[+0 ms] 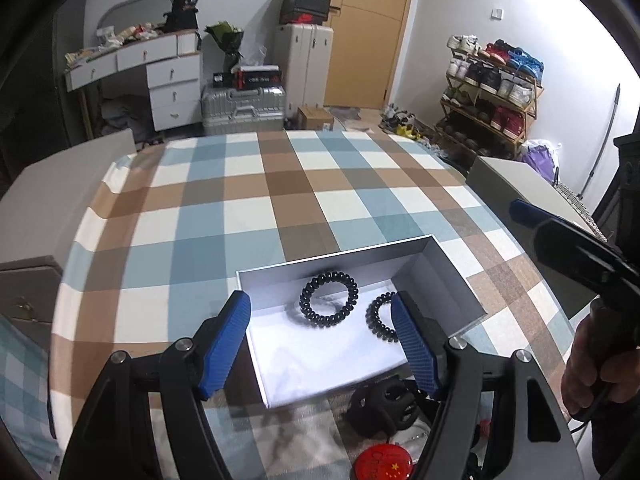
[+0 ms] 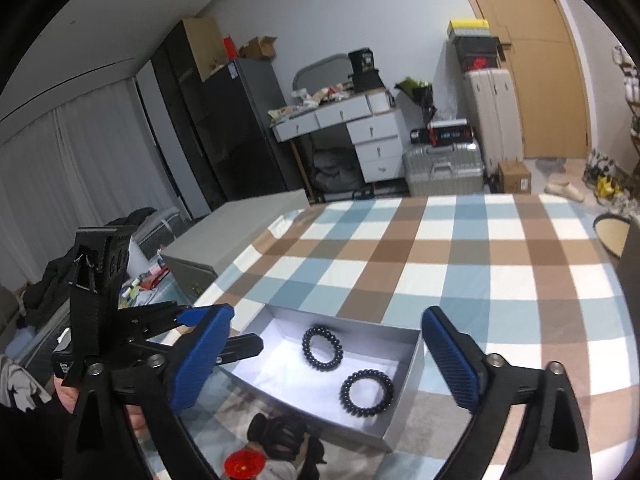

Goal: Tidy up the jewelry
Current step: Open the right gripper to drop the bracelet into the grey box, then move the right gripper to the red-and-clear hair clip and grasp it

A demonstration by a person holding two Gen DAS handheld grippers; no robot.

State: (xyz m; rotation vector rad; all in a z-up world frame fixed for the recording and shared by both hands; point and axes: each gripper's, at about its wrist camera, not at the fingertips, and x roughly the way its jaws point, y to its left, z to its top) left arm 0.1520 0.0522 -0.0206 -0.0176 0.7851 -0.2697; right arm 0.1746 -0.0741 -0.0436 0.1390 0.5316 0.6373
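A shallow white-lined grey box (image 1: 440,276) (image 2: 408,392) lies on the checked tablecloth. Two black spiral hair ties lie flat in it: one (image 1: 329,299) (image 2: 322,347) toward the far side, the other (image 1: 380,320) (image 2: 366,393) nearer the right wall. My left gripper (image 1: 320,344) hangs open above the box's near end, nothing between its blue pads. My right gripper (image 2: 326,364) stands wide open over the box, also holding nothing. A black claw hair clip (image 1: 380,404) (image 2: 280,436) and a red round badge (image 1: 384,462) (image 2: 245,465) lie on the cloth in front of the box.
The checked tablecloth (image 1: 280,192) (image 2: 460,256) stretches far beyond the box. Grey cabinets (image 1: 60,200) flank the table on both sides. The other hand-held gripper (image 1: 568,240) (image 2: 120,320) shows at each view's edge, with a hand (image 1: 592,368) on it.
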